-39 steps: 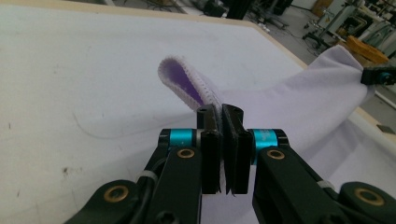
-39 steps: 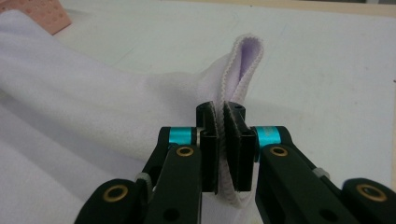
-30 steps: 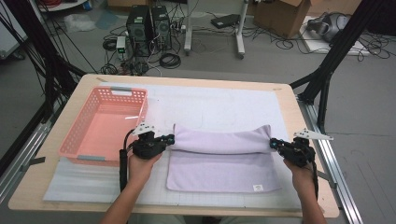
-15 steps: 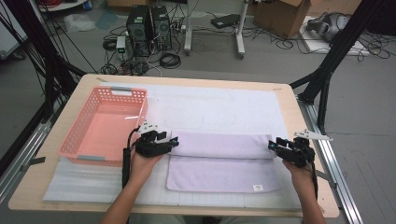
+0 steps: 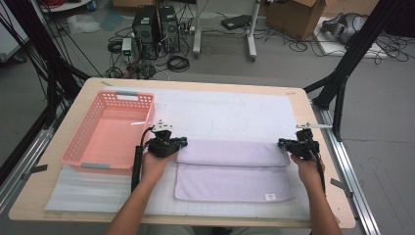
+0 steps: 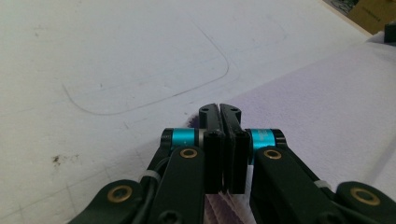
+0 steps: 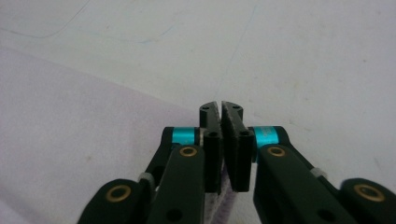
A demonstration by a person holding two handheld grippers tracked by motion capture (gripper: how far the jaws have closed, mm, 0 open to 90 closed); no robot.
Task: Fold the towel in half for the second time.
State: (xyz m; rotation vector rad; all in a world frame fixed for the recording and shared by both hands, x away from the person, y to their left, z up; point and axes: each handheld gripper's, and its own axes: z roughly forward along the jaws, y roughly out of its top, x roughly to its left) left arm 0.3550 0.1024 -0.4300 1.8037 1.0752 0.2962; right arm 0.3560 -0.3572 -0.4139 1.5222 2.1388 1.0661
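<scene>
A lilac towel (image 5: 230, 183) lies on the white mat (image 5: 230, 110), its far part folded into a narrow band (image 5: 230, 152). My left gripper (image 5: 183, 142) is shut on the band's left end, and my right gripper (image 5: 281, 143) is shut on its right end. Both pairs of jaws have just been closing, with towel cloth between them. In the left gripper view the gripper (image 6: 219, 109) has its jaws pressed together, with the towel (image 6: 327, 107) to its right. In the right gripper view the gripper (image 7: 220, 107) is likewise shut, with the towel (image 7: 70, 116) on its left.
A pink plastic basket (image 5: 73, 144) stands on the table's left part, close beside my left hand. Past the wooden table's far edge (image 5: 195, 83) the floor holds computers, cables and black frame legs.
The folded band of the towel has grown narrower, its far edge now nearer the person. Both grippers have shifted slightly inward and away from the person.
</scene>
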